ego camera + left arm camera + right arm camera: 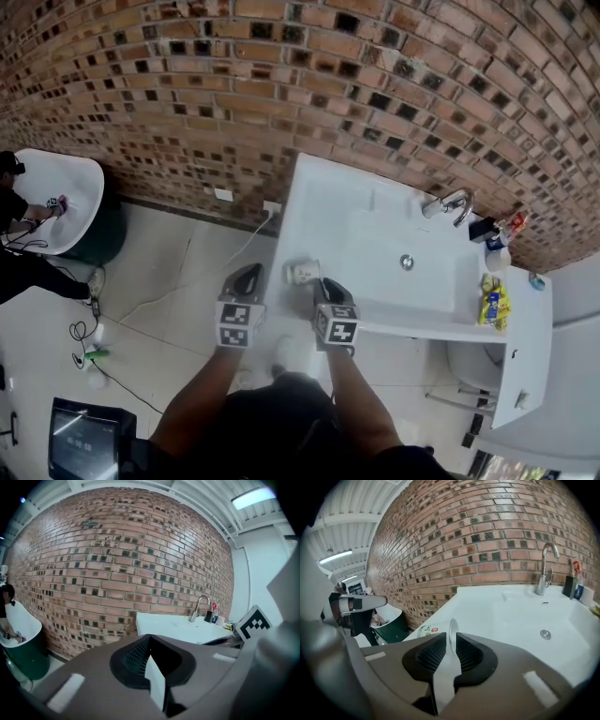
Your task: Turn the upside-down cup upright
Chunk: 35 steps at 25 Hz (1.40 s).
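right gripper view: right gripper [451, 639] pinches rim of sideways cup [429, 631]; left gripper [149, 641] closed.

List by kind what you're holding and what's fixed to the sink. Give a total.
Tools: 2, left tool and right tool
Paper cup: 1, its rim pinched in the right tool
Faucet: 1
Drain: 1
Total: 5

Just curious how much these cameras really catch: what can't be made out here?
- Print on the cup: too small in head view, half hidden behind the right hand-held gripper in its own view.
- Yellow packets by the sink: too small to read, head view.
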{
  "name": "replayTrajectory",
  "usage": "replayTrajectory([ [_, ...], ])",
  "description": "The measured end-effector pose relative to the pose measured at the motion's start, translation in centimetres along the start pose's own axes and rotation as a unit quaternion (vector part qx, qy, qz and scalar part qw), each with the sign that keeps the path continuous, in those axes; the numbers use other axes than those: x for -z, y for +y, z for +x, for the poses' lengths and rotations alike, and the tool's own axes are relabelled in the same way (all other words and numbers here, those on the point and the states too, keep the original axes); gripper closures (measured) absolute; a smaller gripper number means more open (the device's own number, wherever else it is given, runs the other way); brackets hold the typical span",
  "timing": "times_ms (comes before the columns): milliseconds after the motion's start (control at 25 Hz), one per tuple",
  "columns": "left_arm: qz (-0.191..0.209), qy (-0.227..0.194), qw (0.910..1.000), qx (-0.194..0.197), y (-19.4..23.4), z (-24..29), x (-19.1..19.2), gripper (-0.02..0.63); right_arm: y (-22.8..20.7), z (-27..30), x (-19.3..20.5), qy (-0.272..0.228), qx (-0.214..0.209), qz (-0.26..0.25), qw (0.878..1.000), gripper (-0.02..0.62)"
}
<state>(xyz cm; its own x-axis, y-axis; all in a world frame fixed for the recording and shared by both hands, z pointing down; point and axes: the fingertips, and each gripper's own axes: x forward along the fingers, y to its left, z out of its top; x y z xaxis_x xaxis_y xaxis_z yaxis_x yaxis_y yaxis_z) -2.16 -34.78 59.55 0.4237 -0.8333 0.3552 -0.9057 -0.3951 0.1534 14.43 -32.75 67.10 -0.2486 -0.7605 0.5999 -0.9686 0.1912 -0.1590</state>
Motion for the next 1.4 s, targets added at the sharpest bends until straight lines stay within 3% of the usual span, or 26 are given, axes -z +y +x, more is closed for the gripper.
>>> replayTrajectory([
  [160,-0.003,-0.001,1.0000,0.009,-0.1,0.0,0.4,0.612,0.1,0.0,0.3,0.008,-0.002,-0.008,1.000,0.560],
  [440,0.000,0.004,0.9998,0.019,-0.7,0.3,0.8,0.612,0.5,-0.9,-0.7,-0.015,-0.002,-0.035,0.999,0.571],
  [960,0.010,-0.005,0.9996,0.024,-0.9,-0.5,-0.5,0.612,0.6,-3.1,-0.7,-0.041,0.008,0.011,0.999,0.569],
  [1080,0.015,-0.008,0.9995,0.028,-1.2,-0.7,-0.7,0.612,0.6,-3.6,-1.1,-0.051,0.012,-0.010,0.999,0.571],
  [1400,0.027,-0.005,0.9987,0.043,-2.5,-1.6,-0.3,0.612,-0.7,-5.6,-1.9,-0.053,0.050,-0.137,0.988,0.571],
])
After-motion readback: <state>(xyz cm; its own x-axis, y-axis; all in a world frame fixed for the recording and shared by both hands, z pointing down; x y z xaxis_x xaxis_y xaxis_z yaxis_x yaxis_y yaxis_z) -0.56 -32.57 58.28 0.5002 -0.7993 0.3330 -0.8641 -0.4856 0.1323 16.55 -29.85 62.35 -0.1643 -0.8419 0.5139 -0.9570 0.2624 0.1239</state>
